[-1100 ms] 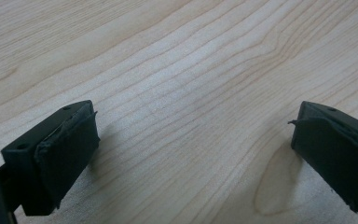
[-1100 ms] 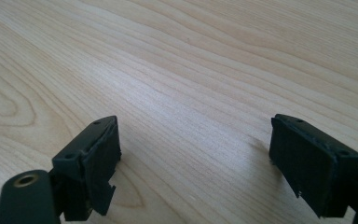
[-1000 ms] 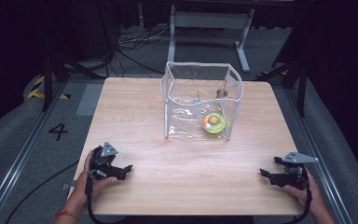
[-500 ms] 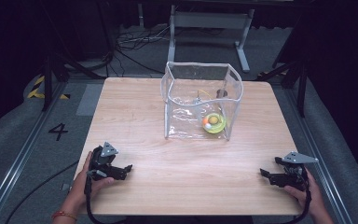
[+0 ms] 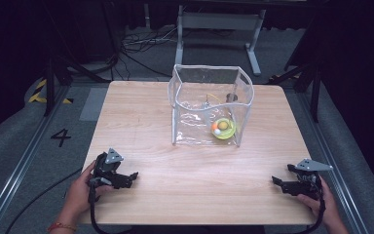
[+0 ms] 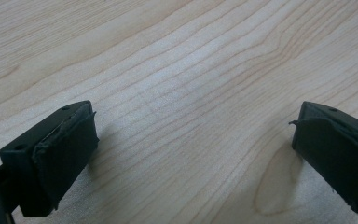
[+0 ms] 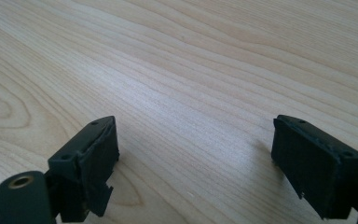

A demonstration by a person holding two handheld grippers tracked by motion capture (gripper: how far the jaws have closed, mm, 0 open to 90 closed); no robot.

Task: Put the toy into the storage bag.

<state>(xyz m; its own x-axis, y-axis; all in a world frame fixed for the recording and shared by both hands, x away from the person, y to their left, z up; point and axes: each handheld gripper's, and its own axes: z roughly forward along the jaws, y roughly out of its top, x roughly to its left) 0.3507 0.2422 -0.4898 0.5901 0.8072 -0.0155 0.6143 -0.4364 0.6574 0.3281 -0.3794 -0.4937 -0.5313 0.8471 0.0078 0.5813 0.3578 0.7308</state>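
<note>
Left gripper (image 5: 126, 179) and right gripper (image 5: 285, 184) low on the table (image 5: 141, 122) — fingers (image 6: 65, 149) spread, grasping nothing, clear bag (image 5: 209, 109) well apart

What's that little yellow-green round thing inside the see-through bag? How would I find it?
Start at the wooden table and look for the clear plastic bag standing open near its far edge. Down in the bag's front right corner sits a small yellow-green dish. It is the one brightly coloured thing there, with a tiny orange and white bit resting on it.
</note>
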